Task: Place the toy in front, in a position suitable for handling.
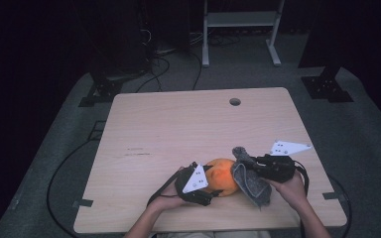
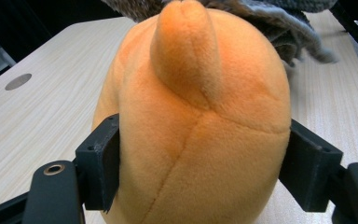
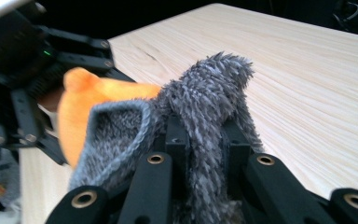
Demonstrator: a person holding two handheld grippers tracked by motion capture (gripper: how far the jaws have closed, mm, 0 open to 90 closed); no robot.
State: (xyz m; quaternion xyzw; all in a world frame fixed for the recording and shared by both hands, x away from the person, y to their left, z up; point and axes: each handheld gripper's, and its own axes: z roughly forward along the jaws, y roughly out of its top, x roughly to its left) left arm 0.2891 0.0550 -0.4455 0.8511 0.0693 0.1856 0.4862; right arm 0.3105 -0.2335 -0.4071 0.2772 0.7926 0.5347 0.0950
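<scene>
Left tool (image 2: 200, 163) clamped around orange plush (image 2: 196, 126), right tool (image 3: 205, 140) pinching grey cloth (image 3: 209, 93) against plush, on tabletop (image 1: 178, 124)

My left gripper (image 2: 200, 163) is black against an orange plush toy (image 2: 200, 116); grey fuzzy cloth (image 3: 205, 102), pale wood-grain worktop (image 1: 178, 129).

Dim room: wooden table (image 1: 178, 124), grey carpet (image 1: 367, 124), perhaps a white shelf frame (image 1: 240, 20).
</scene>
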